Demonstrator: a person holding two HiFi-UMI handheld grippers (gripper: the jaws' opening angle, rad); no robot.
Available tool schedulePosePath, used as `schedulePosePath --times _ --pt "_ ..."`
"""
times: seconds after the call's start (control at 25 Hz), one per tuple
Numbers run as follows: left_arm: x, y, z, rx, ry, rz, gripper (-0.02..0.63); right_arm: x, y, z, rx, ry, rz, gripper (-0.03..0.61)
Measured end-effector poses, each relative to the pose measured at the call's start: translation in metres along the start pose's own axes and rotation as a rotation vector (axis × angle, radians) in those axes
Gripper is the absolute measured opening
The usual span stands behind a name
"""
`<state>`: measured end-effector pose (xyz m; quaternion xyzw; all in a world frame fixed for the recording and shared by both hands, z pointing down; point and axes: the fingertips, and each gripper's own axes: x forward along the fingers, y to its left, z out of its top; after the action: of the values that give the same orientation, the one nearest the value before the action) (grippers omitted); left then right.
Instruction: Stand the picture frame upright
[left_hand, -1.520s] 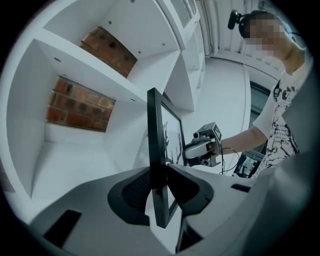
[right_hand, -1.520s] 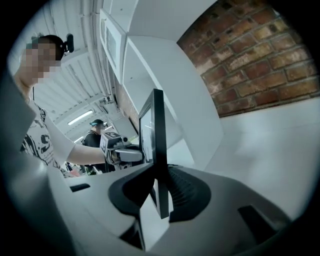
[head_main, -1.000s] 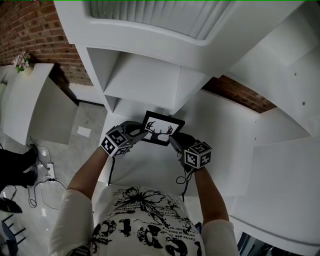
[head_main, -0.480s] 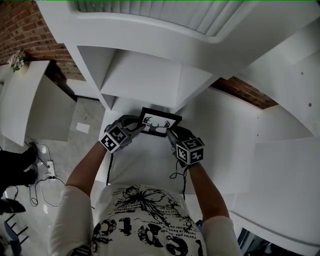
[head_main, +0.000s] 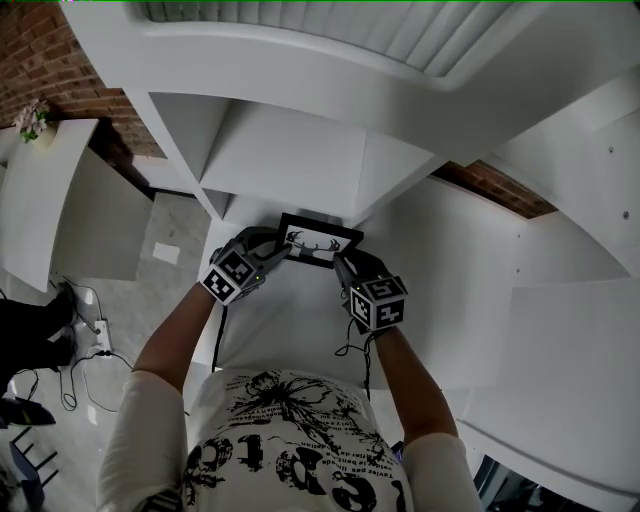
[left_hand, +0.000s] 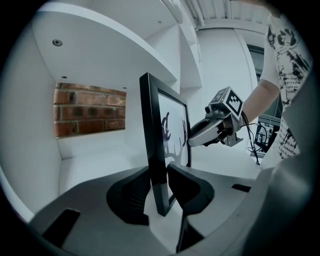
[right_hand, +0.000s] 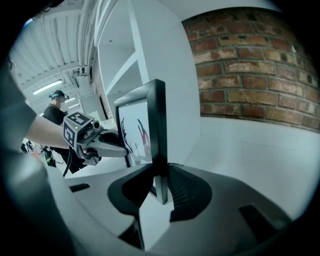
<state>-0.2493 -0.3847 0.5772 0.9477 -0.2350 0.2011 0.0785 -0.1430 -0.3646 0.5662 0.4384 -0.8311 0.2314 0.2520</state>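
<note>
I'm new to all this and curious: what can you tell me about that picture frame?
The frame is thin, black and rectangular, plastic or wood by its look, with a white print of a dark antlered deer. It stands upright on edge inside a white shelf. The left tool pinches one side edge, the right tool the other.

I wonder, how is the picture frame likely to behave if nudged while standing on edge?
The picture frame looks thin and tall for its depth, so upright it would probably tip easily. It seems stiff: the left gripper and right gripper clamp only its side edges and it shows no bend.
</note>
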Motion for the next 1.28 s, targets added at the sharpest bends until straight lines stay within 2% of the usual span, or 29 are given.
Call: schedulePosePath --times 0.48,0.6,1.12,1.28 --pt "0.007 0.013 0.004 -0.051 -0.027 0.064 0.129 0.009 -0.011 0.010 -0.014 -0.027 -0.017 0.100" --pt "0.009 0.012 0.004 -0.076 -0.027 0.063 0.129 0.007 -0.013 0.007 0.003 -0.033 -0.021 0.101" --pt "0.008 0.020 0.005 -0.095 -0.010 0.103 0.132 0.013 -0.016 0.012 0.053 -0.061 -0.048 0.108" --pt "0.008 0.021 0.008 -0.104 -0.015 0.138 0.141 0.013 -0.019 0.009 0.064 -0.052 -0.066 0.114"
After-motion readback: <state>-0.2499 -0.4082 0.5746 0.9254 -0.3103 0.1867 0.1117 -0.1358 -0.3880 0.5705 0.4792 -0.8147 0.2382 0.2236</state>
